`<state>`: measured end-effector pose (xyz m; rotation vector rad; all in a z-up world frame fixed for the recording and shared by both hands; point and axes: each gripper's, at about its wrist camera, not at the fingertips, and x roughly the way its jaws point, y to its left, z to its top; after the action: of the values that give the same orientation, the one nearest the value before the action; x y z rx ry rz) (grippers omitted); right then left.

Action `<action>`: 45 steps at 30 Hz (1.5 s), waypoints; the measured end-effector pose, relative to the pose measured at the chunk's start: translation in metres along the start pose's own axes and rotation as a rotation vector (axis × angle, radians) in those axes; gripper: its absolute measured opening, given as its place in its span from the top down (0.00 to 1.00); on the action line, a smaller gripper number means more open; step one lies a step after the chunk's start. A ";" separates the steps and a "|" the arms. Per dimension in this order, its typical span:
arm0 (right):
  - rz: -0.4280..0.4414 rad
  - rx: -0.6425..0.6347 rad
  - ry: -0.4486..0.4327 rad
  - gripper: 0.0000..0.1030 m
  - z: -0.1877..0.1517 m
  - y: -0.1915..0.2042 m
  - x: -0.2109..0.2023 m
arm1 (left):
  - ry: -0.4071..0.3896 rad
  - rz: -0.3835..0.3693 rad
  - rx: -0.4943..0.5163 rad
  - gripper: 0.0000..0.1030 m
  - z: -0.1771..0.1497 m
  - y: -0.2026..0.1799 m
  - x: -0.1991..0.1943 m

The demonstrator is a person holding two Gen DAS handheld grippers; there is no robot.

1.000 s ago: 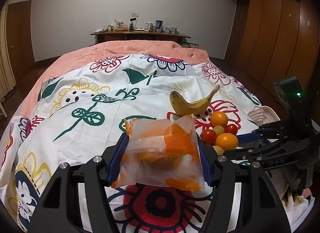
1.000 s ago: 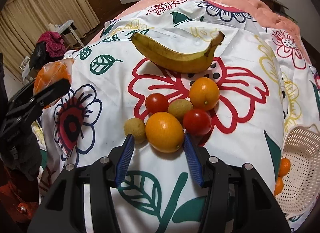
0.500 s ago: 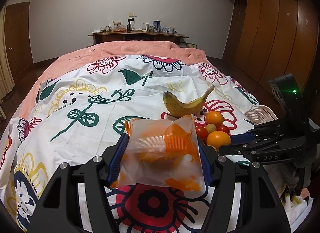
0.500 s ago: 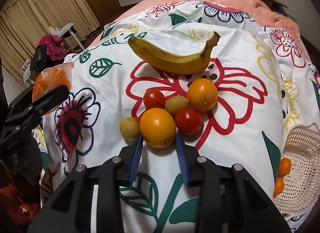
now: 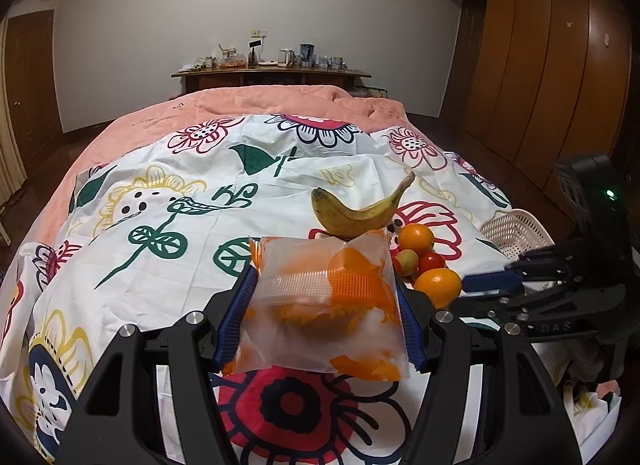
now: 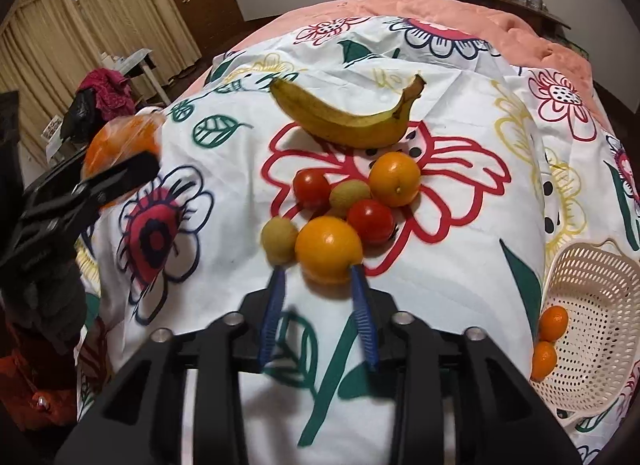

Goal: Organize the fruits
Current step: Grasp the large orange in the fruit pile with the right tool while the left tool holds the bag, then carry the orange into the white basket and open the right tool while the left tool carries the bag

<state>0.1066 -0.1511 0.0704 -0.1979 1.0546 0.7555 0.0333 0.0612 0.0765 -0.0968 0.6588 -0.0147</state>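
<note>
since the earlier frame the right gripper (image 6: 318,279) has drawn back from the fruit pile and its blue fingers (image 6: 362,305) have closed in: a second ago they stood wide on either side of the near orange (image 6: 329,248), now they are narrowly parted with only the tips at that orange's near side, the right tip touching it. whether it is truly gripped cannot be told; the frame is blurred there.

left gripper (image 5: 326,319): jaws clamped on a clear plastic bag (image 5: 326,305) with orange contents, held above the flowered bedsheet (image 5: 160,225) near its front edge, unchanged in position.

fruit pile, mid-sheet toward the right edge, near to far: near orange with a small yellow-green fruit (image 6: 279,239) touching its left; a red tomato (image 6: 370,221) behind it on the right; a second yellow-green fruit (image 6: 349,194) and second tomato (image 6: 312,187); a far orange (image 6: 395,179); then a banana (image 6: 348,121) lying crosswise just beyond, stem to the right.

white basket (image 6: 600,305) at the right edge of the sheet, tilted, with two small oranges (image 6: 554,318) at its near rim.

far end: pink blanket (image 5: 260,105), then a wooden shelf (image 5: 272,74) with small items against the wall.
</note>
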 end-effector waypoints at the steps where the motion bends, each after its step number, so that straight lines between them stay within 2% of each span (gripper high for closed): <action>1: -0.005 0.001 0.002 0.62 0.002 -0.001 0.003 | 0.000 -0.001 0.000 0.37 0.000 0.000 0.000; 3: -0.014 0.004 0.013 0.58 0.006 -0.001 0.010 | 0.001 0.000 -0.001 0.37 0.000 0.000 0.000; 7: -0.025 0.010 0.055 0.58 0.013 -0.001 0.025 | 0.008 0.001 -0.010 0.37 -0.001 0.000 0.002; 15: 0.020 0.042 0.055 0.59 0.014 -0.008 0.026 | 0.004 -0.006 -0.003 0.37 -0.001 -0.002 0.001; 22: 0.040 0.055 -0.015 0.59 0.002 -0.009 0.002 | 0.006 -0.009 0.011 0.37 0.003 -0.011 0.002; 30: 0.049 0.167 -0.135 0.59 -0.019 -0.051 -0.048 | 0.012 -0.021 0.049 0.37 0.010 -0.034 0.004; 38: -0.048 0.335 -0.214 0.59 -0.059 -0.127 -0.088 | 0.022 -0.035 0.093 0.37 0.019 -0.062 0.008; 45: -0.221 0.455 -0.211 0.59 -0.097 -0.191 -0.094 | 0.046 -0.054 0.135 0.37 0.027 -0.092 0.017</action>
<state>0.1357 -0.3831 0.0629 0.1519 0.9574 0.3161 0.0650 -0.0286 0.0958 0.0157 0.6990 -0.1132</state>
